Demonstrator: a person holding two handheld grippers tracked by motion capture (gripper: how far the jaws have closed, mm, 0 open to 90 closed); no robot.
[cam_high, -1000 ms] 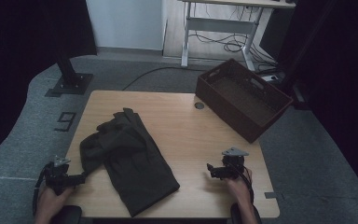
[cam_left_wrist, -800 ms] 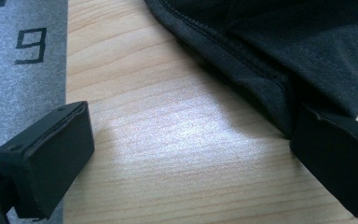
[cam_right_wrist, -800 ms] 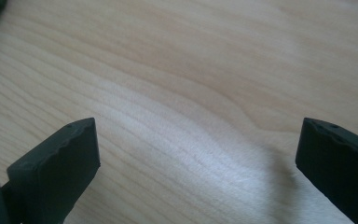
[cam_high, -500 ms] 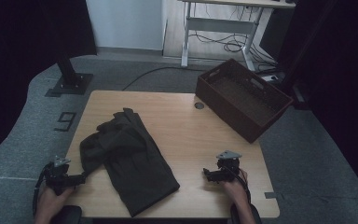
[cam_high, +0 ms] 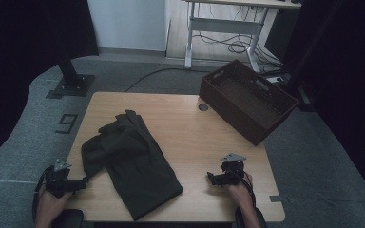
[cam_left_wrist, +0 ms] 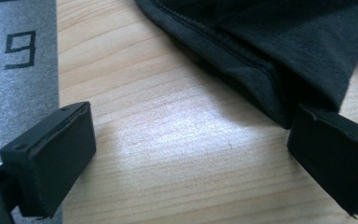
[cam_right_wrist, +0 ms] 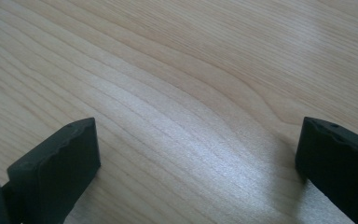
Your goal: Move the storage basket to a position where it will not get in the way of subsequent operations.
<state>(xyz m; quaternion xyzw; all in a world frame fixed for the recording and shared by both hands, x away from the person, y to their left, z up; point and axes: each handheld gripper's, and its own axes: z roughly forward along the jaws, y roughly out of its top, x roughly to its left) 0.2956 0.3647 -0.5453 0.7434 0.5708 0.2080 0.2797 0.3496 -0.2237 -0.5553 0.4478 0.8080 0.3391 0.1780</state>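
- The dark garment (cam_high: 132, 164) lies crumpled on the left half of the wooden bench (cam_high: 190, 128), its long folded part running toward the near edge.
- Left hand-held gripper (cam_high: 78, 183) sits low at the near left corner of the bench, jaws spread wide, pointing at the garment's left edge.
- From the left gripper view, the garment's (cam_left_wrist: 279, 51) stitched hem hangs just ahead of the left hand-held gripper (cam_left_wrist: 191, 154); a corner of the cloth reaches down to the right jaw and looks to be touching it or just short of it, I can't tell which. Nothing is pinched.
- Between those jaws there's bare wood, and off the bench edge a grey floor mat carries a black number 9 (cam_left_wrist: 21, 49).
- Right hand-held gripper (cam_high: 211, 178) rests near the front right of the bench, well apart from the garment, the person's hand (cam_high: 240, 194) behind it.
- In the right gripper view the right hand-held gripper (cam_right_wrist: 198, 154) has its jaws spread wide too, over plain wood grain.
- A dark brown crate (cam_high: 247, 100) stands at the far right corner of the bench, angled, overhanging the edge a little.
- That number 9 (cam_high: 65, 123) on the floor sits just left of the bench.
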